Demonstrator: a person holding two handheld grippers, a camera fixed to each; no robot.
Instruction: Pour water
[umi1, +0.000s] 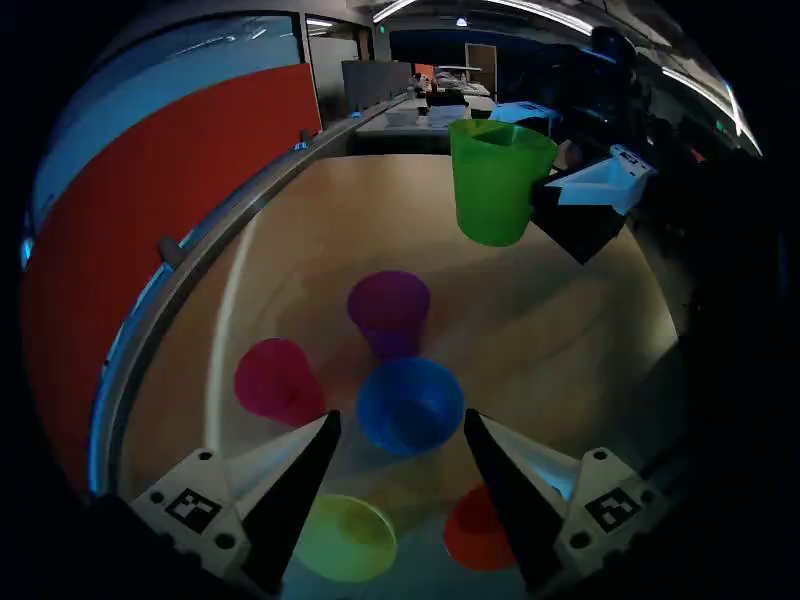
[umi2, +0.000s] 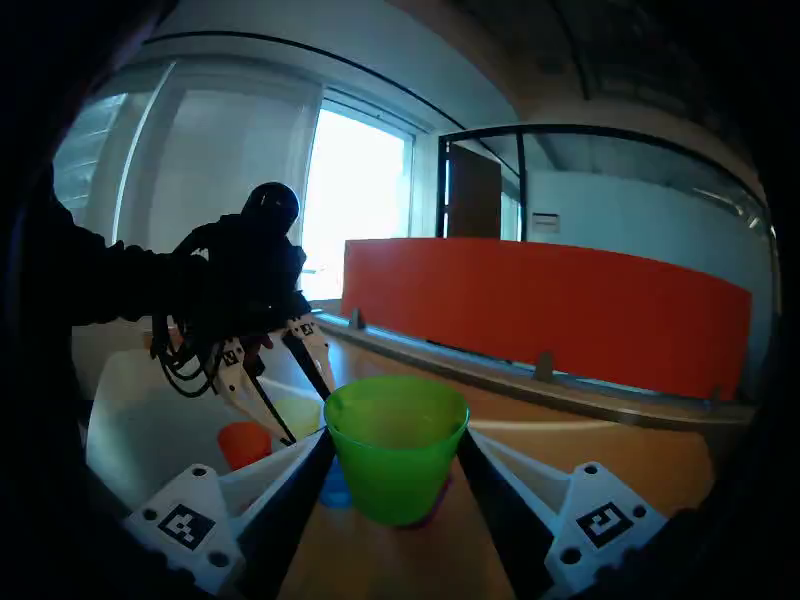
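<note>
My right gripper (umi2: 395, 435) is shut on a green cup (umi2: 398, 450), which it holds roughly upright in the air. In the left gripper view the green cup (umi1: 495, 180) hangs above the far side of the wooden table (umi1: 560, 330), with the right gripper (umi1: 548, 190) on its right side. My left gripper (umi1: 400, 415) is open and hovers over a blue cup (umi1: 410, 405), whose rim shows between the fingertips. A purple cup (umi1: 390, 310) stands just beyond the blue one. I cannot see any water in the cups.
A pink cup (umi1: 275, 380) stands left of the blue one, with a yellow-green cup (umi1: 345, 537) and an orange cup (umi1: 478, 528) nearer. A red partition (umi1: 170, 190) with a metal rail runs along the table's left edge. A person's dark sleeve (umi2: 110, 280) holds the left gripper (umi2: 308, 418).
</note>
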